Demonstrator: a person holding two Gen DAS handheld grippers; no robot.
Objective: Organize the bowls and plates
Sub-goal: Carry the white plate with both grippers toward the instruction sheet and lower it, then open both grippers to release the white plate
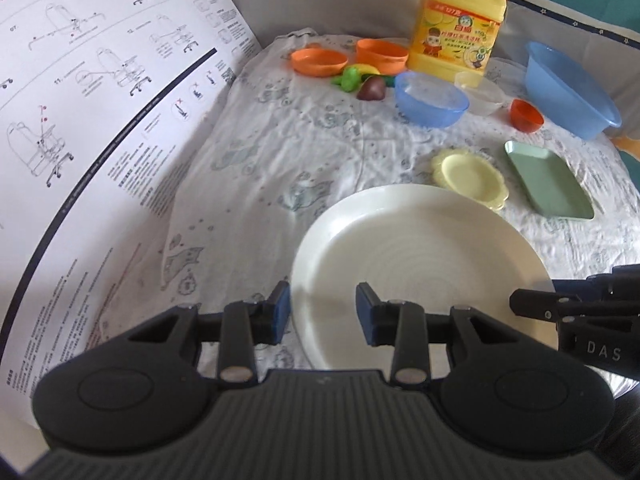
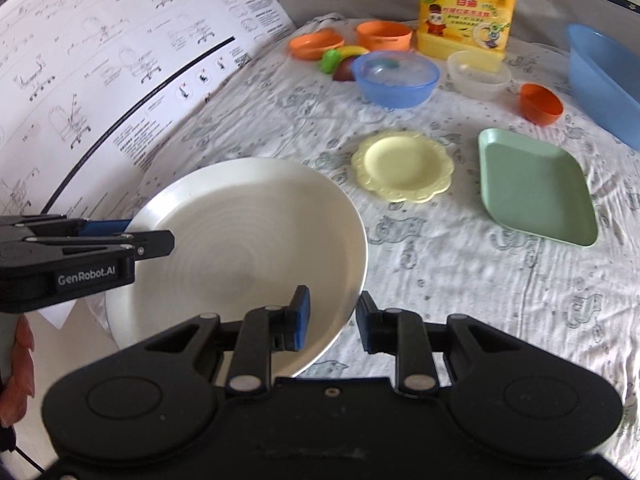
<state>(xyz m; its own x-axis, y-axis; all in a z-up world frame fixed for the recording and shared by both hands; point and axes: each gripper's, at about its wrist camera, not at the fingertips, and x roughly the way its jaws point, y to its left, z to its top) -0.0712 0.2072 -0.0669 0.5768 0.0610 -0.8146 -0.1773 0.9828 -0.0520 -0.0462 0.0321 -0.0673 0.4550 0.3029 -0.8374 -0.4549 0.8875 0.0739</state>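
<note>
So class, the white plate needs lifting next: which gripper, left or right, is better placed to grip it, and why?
Probably the right gripper: its open fingers straddle the white plate's near-right rim, one above, one outside. The left gripper also brackets the rim, so it could support the opposite side.

Three flat dishes: one large white plate [image 2: 248,248], one small scalloped yellow plate [image 2: 402,165], one green rectangular tray [image 2: 534,186]. Two blue bowls [image 2: 394,78] [image 2: 604,76], three orange bowls [image 2: 316,43] [image 2: 384,35] [image 2: 541,103], one clear container [image 2: 478,74]. One yellow detergent jug [image 2: 468,8]. A small cluster of toy fruits [image 2: 340,60], number unclear. One printed instruction sheet [image 2: 100,60].
</note>
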